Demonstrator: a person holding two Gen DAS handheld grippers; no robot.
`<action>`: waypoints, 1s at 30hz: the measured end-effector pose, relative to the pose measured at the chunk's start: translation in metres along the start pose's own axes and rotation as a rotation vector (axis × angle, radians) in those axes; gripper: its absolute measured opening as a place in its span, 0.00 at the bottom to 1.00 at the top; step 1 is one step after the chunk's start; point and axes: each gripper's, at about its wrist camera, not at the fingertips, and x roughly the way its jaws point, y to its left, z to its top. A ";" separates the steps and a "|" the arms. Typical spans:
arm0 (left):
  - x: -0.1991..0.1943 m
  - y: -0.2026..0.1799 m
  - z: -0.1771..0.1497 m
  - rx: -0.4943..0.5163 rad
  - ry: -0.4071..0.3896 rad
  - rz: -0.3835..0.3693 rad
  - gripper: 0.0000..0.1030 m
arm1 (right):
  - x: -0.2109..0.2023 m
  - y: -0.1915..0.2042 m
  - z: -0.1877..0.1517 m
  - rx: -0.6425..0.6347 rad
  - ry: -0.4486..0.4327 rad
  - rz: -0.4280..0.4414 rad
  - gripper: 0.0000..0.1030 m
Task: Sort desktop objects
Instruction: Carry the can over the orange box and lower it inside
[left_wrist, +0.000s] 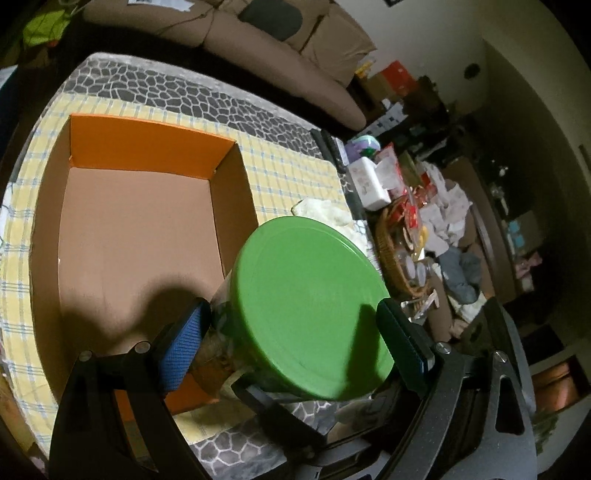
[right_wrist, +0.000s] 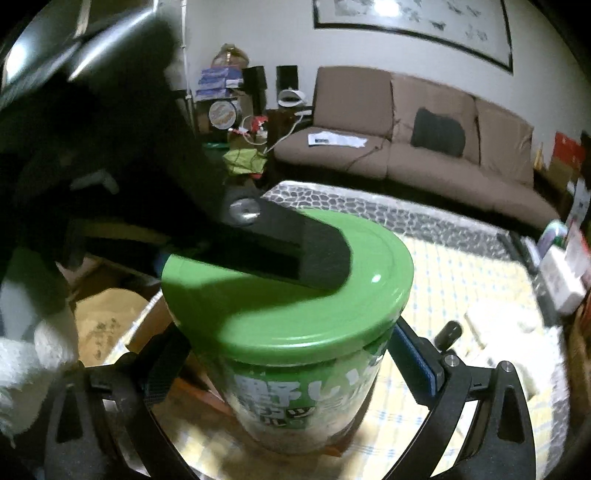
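Observation:
A clear jar with a green lid (left_wrist: 310, 310) is held between both grippers. My left gripper (left_wrist: 295, 343) is shut on the jar, its blue pads (left_wrist: 184, 347) pressing the sides just under the lid, beside an open empty cardboard box (left_wrist: 136, 236). In the right wrist view the same green-lidded jar (right_wrist: 291, 295) sits between my right gripper's (right_wrist: 288, 365) fingers, which close on its body below the lid. The left gripper's finger (right_wrist: 291, 247) lies across the lid there.
The box stands on a yellow checked cloth (left_wrist: 291, 173) over a pebble-pattern table (left_wrist: 184, 96). Crumpled white paper (left_wrist: 325, 212), a wicker basket (left_wrist: 391, 258) and cluttered packages lie right. A brown sofa (right_wrist: 424, 136) stands behind.

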 end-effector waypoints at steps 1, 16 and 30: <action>0.003 0.002 0.003 -0.007 0.006 -0.001 0.87 | 0.005 -0.009 0.001 0.013 0.010 0.008 0.98; 0.063 0.089 0.037 -0.282 0.087 -0.138 0.89 | 0.063 -0.034 0.009 0.307 0.335 0.200 0.98; 0.118 0.147 0.036 -0.507 0.122 -0.108 0.95 | 0.092 -0.046 0.001 0.343 0.475 0.174 0.97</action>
